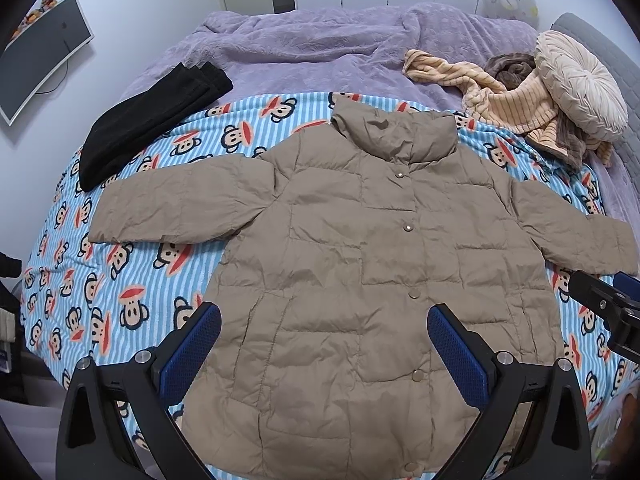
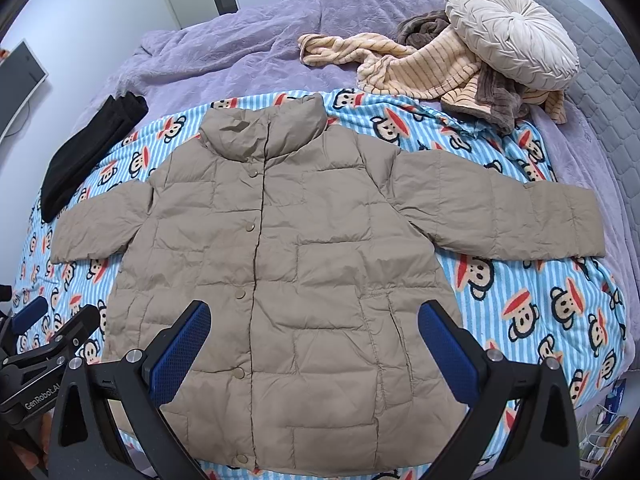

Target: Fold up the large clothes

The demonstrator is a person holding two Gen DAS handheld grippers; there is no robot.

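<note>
A beige quilted puffer jacket (image 1: 360,264) lies flat and face up on a monkey-print blue striped blanket (image 1: 120,280), snaps shut, both sleeves spread out sideways, collar at the far end. It also shows in the right wrist view (image 2: 304,260). My left gripper (image 1: 324,328) is open and empty, hovering above the jacket's lower left front. My right gripper (image 2: 314,328) is open and empty above the jacket's lower right front. The right gripper's body shows at the right edge of the left wrist view (image 1: 616,312).
A folded black garment (image 1: 148,120) lies at the blanket's far left. A purple bedspread (image 1: 320,48) covers the far bed. A heap of striped cream clothes (image 1: 516,100) and a round white cushion (image 1: 580,80) sit far right. A monitor (image 1: 44,52) hangs at left.
</note>
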